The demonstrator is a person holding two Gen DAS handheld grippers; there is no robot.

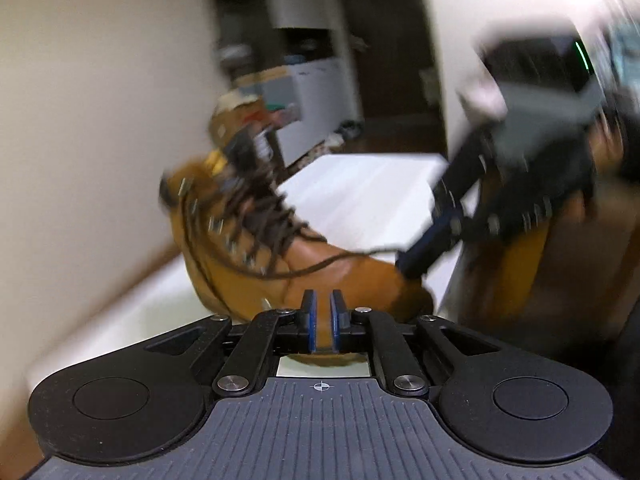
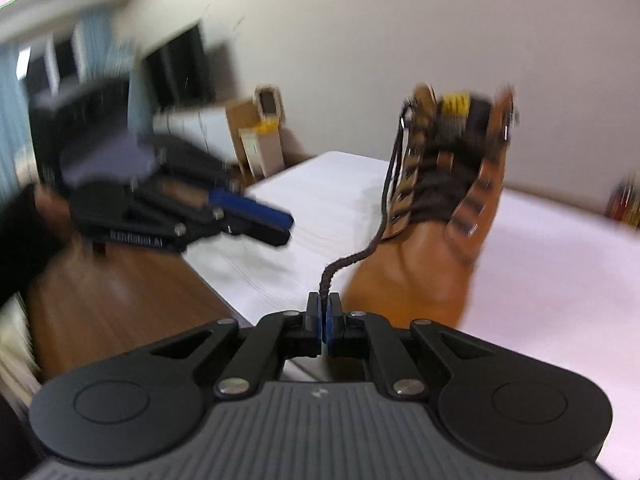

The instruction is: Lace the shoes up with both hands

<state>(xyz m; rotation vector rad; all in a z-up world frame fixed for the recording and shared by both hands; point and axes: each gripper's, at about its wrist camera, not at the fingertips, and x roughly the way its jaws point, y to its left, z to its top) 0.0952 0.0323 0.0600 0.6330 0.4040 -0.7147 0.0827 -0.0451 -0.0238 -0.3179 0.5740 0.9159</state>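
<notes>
Motion blur smears the boot (image 1: 304, 268) and its eyelets in the left wrist view. The boot's toe sits hidden behind the left gripper (image 1: 322, 316), whose jaws perhaps hold nothing. Shelf clutter (image 1: 280, 80) beyond is too blurred to identify.

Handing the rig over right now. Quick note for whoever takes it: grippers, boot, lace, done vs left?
Right gripper: shut on the dark brown lace, which runs up along the boot's eyelet side to its top.
Left gripper: jaws nearly together, a small gap, nothing between them; it sits near the toe.
Tan boot: upright on the white tabletop. Views are blurred.
Done: lower eyelets look crossed with lace.
Left: the upper hooks look unlaced, the tongue is showing, and no knot is visible. The second lace end can't be made out, so find it with the left gripper, likely the next move.
</notes>
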